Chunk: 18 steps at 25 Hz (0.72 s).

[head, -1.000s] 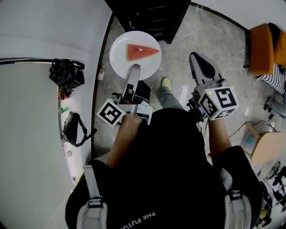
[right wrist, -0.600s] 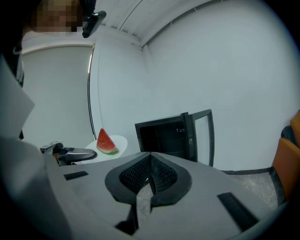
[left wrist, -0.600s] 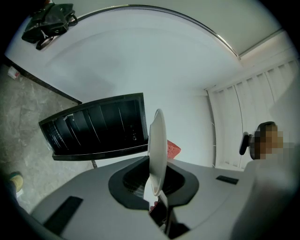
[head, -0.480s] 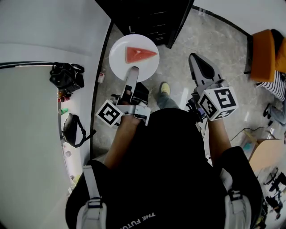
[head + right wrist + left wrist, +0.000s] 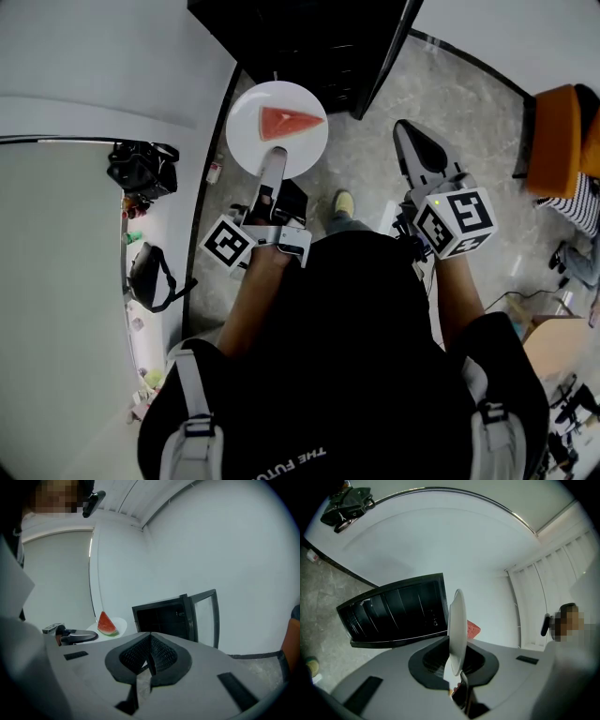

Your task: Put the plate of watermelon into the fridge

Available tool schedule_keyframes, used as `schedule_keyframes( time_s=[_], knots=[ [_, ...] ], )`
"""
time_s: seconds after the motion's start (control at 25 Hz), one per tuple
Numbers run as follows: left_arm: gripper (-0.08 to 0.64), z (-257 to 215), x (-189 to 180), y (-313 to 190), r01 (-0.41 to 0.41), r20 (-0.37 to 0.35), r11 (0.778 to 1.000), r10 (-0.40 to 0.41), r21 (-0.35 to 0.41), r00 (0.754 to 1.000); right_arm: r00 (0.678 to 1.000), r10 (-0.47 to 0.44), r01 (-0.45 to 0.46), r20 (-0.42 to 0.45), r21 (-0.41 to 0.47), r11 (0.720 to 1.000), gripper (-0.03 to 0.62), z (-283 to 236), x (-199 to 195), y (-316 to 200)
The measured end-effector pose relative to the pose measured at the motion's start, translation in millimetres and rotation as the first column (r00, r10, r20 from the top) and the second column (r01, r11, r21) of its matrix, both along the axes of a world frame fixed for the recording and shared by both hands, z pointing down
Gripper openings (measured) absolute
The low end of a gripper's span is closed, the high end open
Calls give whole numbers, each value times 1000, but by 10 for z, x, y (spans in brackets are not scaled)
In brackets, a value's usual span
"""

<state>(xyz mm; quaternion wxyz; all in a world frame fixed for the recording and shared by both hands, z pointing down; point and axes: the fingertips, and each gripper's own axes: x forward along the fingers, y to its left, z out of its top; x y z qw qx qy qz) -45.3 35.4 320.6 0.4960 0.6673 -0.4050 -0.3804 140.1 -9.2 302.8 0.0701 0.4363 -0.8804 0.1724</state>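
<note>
A white plate (image 5: 255, 141) carries one red watermelon wedge (image 5: 289, 122). My left gripper (image 5: 275, 156) is shut on the plate's near rim and holds it out just in front of the black fridge (image 5: 309, 42), whose glass door (image 5: 386, 58) stands open. In the left gripper view the plate (image 5: 457, 625) shows edge-on between the jaws, with the wedge (image 5: 474, 629) behind it and the fridge's dark inside (image 5: 393, 613) to the left. My right gripper (image 5: 405, 129) is shut and holds nothing, to the right of the plate. From the right gripper view I see the wedge (image 5: 107, 624) and the open fridge (image 5: 161, 618).
A black bag (image 5: 141, 164) and a second bag (image 5: 155, 272) lie on the white surface at the left. A small bottle (image 5: 216, 172) stands on the floor by the wall. An orange chair (image 5: 561, 112) and a person in stripes (image 5: 583, 211) are at the right.
Both grippers and the plate have moved forward toward the fridge, which now fills more of the head view's top. The left grip on the plate is unchanged.
</note>
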Motion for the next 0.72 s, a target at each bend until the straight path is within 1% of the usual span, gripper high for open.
schedule_keyframes(
  time_s=[0.36,0.72],
  knots=[
    [34,-39,164,-214,22,17,1000,-23,2,1000,1000,4,-5,29,12,1000,9,15,293,-226],
    [32,-111,191,-228,13,36,1000,-14,15,999,999,13,-14,49,20,1000,9,16,363,-279]
  ],
)
